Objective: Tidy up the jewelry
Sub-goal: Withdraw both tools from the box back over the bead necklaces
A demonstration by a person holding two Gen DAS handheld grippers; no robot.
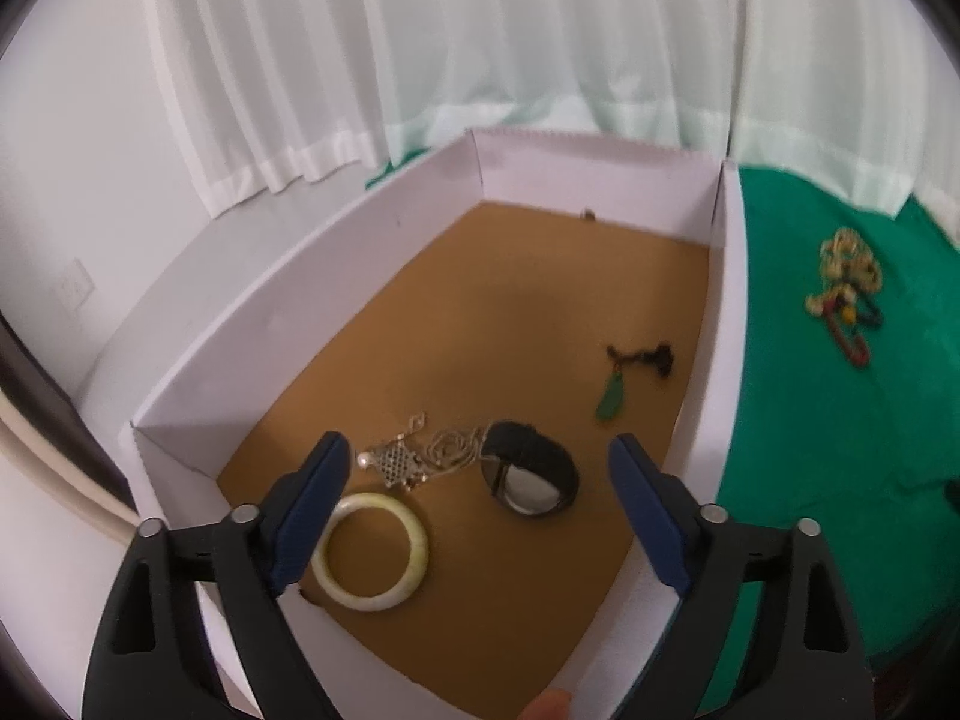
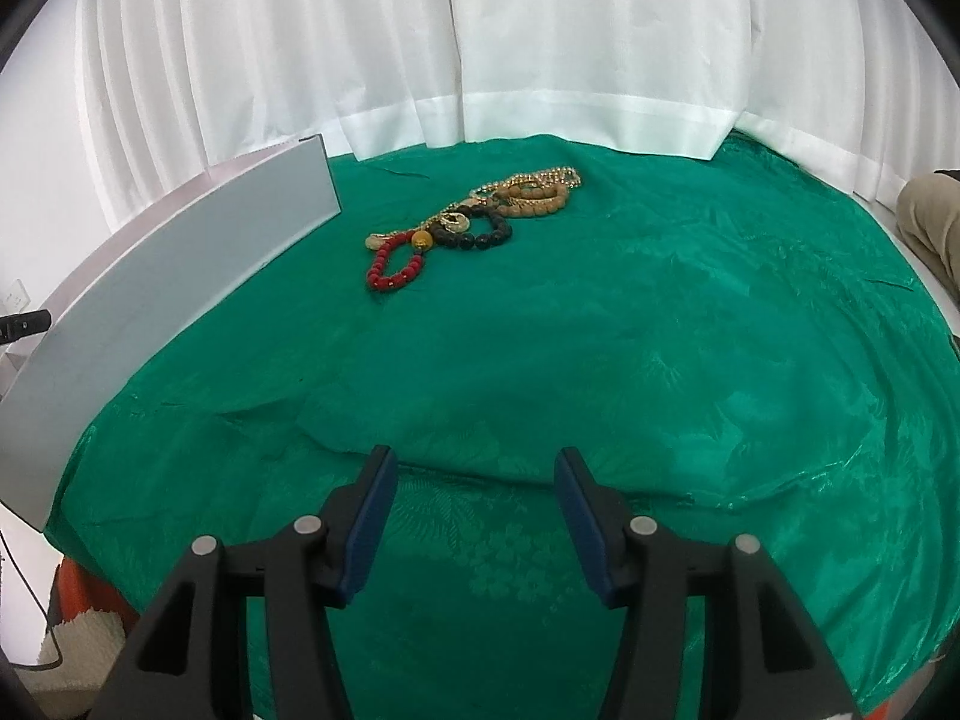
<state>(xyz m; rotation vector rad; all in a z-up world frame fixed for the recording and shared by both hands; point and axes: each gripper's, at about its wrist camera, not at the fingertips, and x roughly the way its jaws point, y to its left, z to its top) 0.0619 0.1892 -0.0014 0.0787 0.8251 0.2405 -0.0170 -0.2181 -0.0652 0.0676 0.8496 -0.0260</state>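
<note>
Cork-floored box shows its bangle only to the left gripper, jaws wide, empty; right gripper, parted, empty, faces beads

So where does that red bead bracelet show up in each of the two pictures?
Left wrist view: red bead bracelet at far right, on the green cloth outside the white box.
Right wrist view: red bead bracelet upper centre-left, nearest end of the jewelry pile.
Shared landmark: the white box wall.
</note>
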